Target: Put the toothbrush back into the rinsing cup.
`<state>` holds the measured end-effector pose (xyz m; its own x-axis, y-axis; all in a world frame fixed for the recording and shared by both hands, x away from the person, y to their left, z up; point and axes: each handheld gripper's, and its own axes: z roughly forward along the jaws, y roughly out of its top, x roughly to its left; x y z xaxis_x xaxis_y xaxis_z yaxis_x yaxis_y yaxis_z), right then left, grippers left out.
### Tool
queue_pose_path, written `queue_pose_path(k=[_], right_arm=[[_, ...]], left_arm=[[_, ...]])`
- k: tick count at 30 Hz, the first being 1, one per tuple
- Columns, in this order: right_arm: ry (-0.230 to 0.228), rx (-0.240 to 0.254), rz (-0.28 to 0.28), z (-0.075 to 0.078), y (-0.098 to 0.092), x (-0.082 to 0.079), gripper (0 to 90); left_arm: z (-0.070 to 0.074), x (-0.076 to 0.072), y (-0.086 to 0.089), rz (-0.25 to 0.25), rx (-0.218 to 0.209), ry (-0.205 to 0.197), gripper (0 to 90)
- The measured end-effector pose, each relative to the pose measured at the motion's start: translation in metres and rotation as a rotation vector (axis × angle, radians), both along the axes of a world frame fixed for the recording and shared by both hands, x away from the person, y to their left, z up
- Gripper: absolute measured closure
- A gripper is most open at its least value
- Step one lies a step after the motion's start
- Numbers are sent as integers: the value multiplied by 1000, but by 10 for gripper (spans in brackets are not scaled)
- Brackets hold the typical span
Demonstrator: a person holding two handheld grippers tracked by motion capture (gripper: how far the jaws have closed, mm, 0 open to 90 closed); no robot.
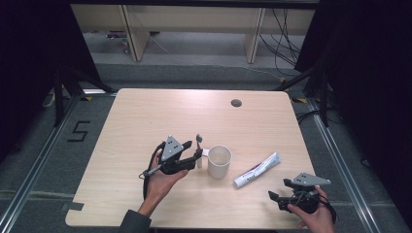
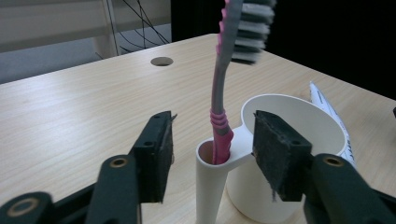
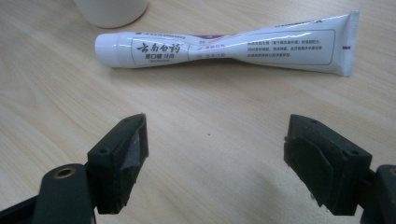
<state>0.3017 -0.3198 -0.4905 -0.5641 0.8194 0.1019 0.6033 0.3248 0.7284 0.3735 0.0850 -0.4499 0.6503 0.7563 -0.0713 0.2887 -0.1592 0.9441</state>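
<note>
Partly cropped toothbrush (image 2: 219, 84) head, blurred bristles, cup (image 2: 299, 121) behind tongs

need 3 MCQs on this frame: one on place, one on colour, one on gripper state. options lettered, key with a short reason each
1. Where does the toothpaste tube lie?
A. inside the cup
B. flat on the table, right of the cup
C. in the right gripper

2. What colour is the toothbrush handle?
A. pink and grey
B. blue
C. green

3. How does the left gripper stand?
A. shut on the cup
B. shut on the brush head
C. open, jaws either side of the side holder

Key:
1 B: the high view shows it on the table beside the white cup.
2 A: the left gripper view shows a pink and grey handle.
3 C: gaps show between both jaws and the side holder.
</note>
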Motion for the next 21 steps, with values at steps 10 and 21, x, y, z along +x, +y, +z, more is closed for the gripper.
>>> queue_pose_path(k=[10, 21], right_arm=[[-2, -1, -2, 0, 0, 0, 224], [-1, 2, -1, 0, 0, 1, 224]], left_arm=[[9, -12, 8, -2, -3, -2, 381], [15, -27, 17, -21, -9, 28, 316]])
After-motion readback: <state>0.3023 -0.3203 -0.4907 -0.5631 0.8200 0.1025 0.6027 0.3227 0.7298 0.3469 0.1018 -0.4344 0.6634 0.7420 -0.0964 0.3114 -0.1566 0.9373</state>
